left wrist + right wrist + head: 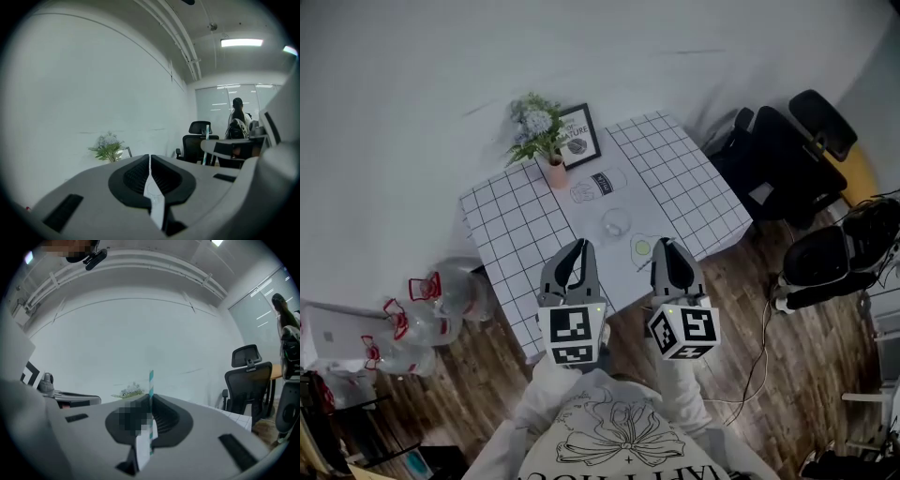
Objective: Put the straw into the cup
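Pinching the teal-and-white striped straw [151,380] upright, the right hand-held gripper [151,399] is held over the checked desk [675,169], so the clear glass cup [615,222] ahead and below can be reached end-first. The left hand-held gripper [149,161] is pressed together, empty.

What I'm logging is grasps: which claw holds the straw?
The right claw: a teal-and-white striped straw stands clamped upright between its jaws. The left claw has its jaws together with nothing between them.
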The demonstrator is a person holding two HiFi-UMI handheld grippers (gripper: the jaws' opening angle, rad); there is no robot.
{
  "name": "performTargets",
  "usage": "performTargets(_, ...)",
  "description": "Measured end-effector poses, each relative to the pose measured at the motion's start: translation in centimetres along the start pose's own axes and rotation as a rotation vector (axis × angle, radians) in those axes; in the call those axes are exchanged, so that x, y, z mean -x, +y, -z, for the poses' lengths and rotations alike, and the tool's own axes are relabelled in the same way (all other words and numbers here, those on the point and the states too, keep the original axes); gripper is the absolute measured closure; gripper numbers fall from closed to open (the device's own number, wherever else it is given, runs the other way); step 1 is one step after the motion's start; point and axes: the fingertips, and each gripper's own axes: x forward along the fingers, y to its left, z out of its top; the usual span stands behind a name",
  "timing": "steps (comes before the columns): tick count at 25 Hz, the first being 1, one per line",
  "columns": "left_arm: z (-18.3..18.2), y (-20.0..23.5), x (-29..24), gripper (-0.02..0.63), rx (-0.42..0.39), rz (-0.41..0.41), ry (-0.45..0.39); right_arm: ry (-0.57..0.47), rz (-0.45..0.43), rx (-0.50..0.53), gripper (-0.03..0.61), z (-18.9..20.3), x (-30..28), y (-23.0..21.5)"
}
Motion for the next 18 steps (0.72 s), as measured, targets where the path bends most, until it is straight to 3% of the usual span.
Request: performTargets(18, 1.4, 3.8, -8.7, 0.600, 0.024, -0.017, 0.078, 0.044, -0.024, -0.029, 0.563, 1.4, -10.0, -1.9)
